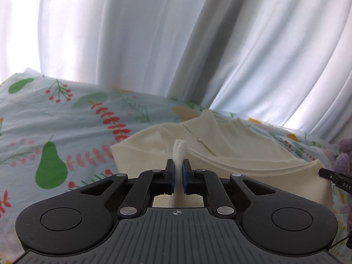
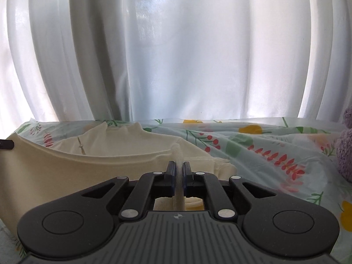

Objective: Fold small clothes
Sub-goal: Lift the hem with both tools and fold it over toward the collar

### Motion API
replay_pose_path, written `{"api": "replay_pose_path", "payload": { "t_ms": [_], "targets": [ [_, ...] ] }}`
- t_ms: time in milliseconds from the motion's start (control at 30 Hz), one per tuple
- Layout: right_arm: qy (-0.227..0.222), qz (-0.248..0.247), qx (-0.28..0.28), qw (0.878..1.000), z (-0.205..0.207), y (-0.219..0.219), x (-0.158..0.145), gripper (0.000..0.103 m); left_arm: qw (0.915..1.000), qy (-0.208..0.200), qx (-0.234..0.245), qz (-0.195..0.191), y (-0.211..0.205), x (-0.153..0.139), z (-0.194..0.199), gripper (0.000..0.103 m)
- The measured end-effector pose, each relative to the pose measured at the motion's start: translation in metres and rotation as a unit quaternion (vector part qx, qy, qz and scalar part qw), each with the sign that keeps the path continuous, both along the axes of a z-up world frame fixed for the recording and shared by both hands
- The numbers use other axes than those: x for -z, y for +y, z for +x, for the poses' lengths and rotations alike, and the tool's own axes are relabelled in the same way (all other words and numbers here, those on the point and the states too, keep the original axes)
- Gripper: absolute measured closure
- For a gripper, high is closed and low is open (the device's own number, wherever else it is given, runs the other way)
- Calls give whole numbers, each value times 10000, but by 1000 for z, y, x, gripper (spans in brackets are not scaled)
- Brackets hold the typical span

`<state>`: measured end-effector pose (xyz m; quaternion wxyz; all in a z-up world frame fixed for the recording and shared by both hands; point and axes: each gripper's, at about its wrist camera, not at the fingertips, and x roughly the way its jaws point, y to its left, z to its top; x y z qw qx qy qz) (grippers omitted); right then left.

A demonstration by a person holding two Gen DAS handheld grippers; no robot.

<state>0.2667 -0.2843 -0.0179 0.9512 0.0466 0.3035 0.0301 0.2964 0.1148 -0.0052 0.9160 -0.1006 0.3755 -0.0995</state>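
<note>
A cream garment (image 1: 231, 145) lies on a bed sheet printed with pears and berries (image 1: 55, 121). My left gripper (image 1: 178, 165) is shut on a bunched edge of the cream garment, and a tuft of cloth sticks up between its blue pads. In the right wrist view the same cream garment (image 2: 88, 167) stretches to the left, its near edge lifted off the sheet. My right gripper (image 2: 179, 165) is shut on another pinch of that edge. The tip of the right gripper (image 1: 334, 177) shows at the right of the left wrist view.
White curtains (image 2: 176, 55) hang right behind the bed's far edge. A purple plush toy (image 2: 345, 149) sits on the sheet at the far right. The patterned sheet (image 2: 264, 154) is wrinkled to the right of the garment.
</note>
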Motion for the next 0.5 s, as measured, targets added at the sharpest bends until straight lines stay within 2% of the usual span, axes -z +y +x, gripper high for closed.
{"api": "replay_pose_path", "payload": {
  "t_ms": [67, 133, 200, 300, 367, 467, 500],
  "targets": [
    [292, -20, -3, 9996, 13, 0, 16, 97, 9995, 264, 41, 143, -4, 19, 9, 93],
    [496, -44, 19, 9988, 18, -1, 27, 97, 9990, 338, 132, 267, -8, 29, 7, 88],
    [579, -42, -52, 9983, 16, -2, 31, 95, 9990, 282, 249, 235, -8, 33, 0, 73],
    [582, -89, -254, 9979, 13, 0, 30, 93, 9984, 372, 403, 110, -9, 36, -1, 71],
    [663, -218, -348, 9970, 16, 3, 34, 93, 9977, 464, 431, 246, -11, 41, 2, 72],
    [715, -388, -381, 9960, 21, 9, 38, 94, 9971, 543, 368, 384, -12, 41, 4, 92],
    [707, -420, -404, 9958, 20, 11, 35, 96, 9971, 550, 368, 383, -11, 36, 3, 94]
  ]
}}
